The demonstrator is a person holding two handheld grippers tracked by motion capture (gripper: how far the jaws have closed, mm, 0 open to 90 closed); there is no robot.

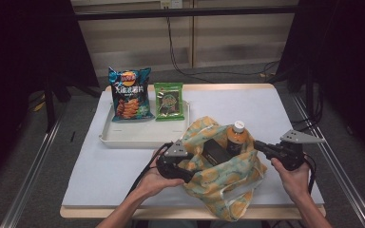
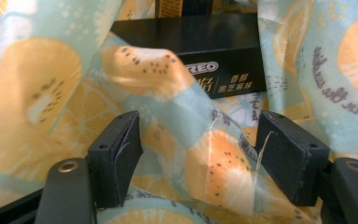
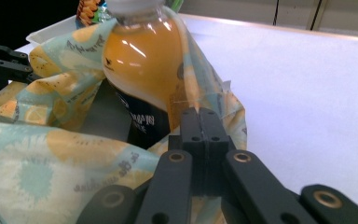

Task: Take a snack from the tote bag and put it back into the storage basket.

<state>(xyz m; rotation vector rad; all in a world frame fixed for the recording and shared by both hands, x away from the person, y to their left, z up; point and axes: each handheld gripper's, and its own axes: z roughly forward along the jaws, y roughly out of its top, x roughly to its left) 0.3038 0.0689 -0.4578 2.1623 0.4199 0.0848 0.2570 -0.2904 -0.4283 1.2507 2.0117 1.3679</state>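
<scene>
Cloth bag held open at the near edge of the table

The bag [image 1: 221, 183], pale blue-green with orange fruit prints, contains a bottle [image 1: 236, 137] of orange drink and a black box [image 1: 217, 153]. Left gripper [image 2: 196, 154]: jaws apart, fabric loose between them. Right gripper [image 3: 204, 122]: jaws closed, pinching the bag's rim.

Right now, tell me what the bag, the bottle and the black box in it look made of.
Bag: thin woven-looking cloth, matte, printed with citrus slices; it creases softly and shows a loose thread. Bottle: clear glossy plastic, probably, with sharp highlights over orange liquid and a white cap. Box: likely cardboard, dark with a satin sheen, crisp edges and printed lettering.
</scene>
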